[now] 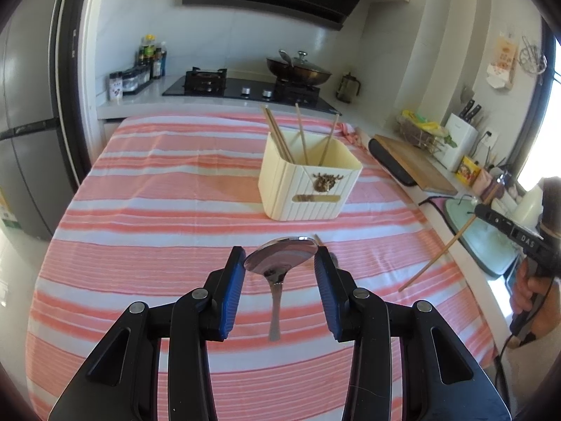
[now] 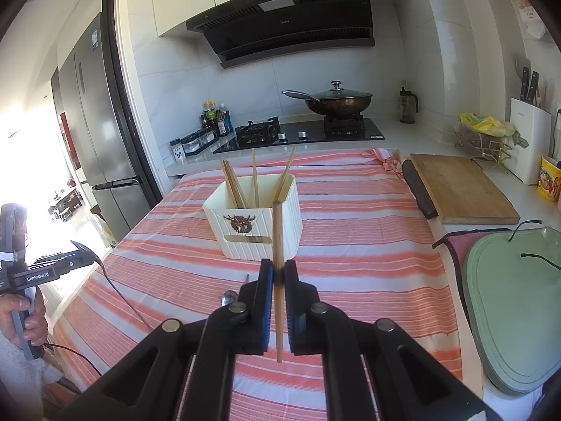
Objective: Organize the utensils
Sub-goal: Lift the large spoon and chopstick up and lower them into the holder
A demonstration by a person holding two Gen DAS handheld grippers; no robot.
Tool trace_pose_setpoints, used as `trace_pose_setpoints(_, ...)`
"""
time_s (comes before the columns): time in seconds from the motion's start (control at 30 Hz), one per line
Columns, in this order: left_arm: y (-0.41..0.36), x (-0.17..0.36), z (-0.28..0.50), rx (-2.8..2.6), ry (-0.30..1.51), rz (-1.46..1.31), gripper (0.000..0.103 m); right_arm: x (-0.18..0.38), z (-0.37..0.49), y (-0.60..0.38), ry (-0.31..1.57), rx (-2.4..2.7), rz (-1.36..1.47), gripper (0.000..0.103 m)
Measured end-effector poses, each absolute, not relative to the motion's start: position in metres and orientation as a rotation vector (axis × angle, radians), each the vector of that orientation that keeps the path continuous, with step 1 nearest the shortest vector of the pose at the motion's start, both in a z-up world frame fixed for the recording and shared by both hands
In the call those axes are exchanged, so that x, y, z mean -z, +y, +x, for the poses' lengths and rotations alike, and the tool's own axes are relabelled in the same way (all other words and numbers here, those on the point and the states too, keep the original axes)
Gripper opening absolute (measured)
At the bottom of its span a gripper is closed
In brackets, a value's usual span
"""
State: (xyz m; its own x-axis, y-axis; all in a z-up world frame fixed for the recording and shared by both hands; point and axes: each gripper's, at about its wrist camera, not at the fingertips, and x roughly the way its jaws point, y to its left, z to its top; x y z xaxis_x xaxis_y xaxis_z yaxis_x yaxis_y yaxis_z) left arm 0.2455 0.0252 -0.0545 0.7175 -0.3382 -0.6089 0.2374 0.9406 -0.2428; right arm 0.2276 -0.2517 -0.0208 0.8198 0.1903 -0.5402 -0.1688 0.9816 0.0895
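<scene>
Both tongs are loaded: my left gripper (image 1: 280,266) pinches a shiny steel spoon (image 1: 280,258) by its bowl, my right gripper (image 2: 278,273) clamps a slim bamboo chopstick (image 2: 277,242). Beyond, on striped pink cloth (image 1: 157,189), the ribbed cream plastic holder (image 1: 308,182) already stands several chopsticks upright; these two remain.

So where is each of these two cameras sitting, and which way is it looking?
Left wrist: sits on the left gripper, looking along its jaws at a spoon between them; the other gripper and its hand show at right.
Right wrist: sits on the right gripper, its jaws clamping a chopstick; the other hand shows at left.
Shared: cream utensil box, striped cloth, stove.
</scene>
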Motion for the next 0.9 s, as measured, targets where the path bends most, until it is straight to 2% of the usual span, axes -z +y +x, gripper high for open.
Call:
trace_pose_setpoints(0.3,0.03,0.005,0.273,0.367,0.661,-0.196,0.041,-0.018,0.276,-0.25,0.534,-0.208,0.002,0.007)
trace_pose_setpoints(0.6,0.014,-0.086,0.349,0.366,0.5,-0.207,0.041,-0.098,0.366,-0.221,0.319,-0.247,0.003,0.007)
trace_pose_setpoints(0.77,-0.008,-0.079,0.414,0.34,0.521,-0.19,0.041,-0.09,0.421,-0.198,0.32,-0.266,-0.017,0.007)
trace_pose_setpoints(0.9,-0.022,-0.041,0.46,0.321,0.632,-0.196,0.041,-0.051,0.467,-0.186,0.481,-0.272,-0.044,0.007)
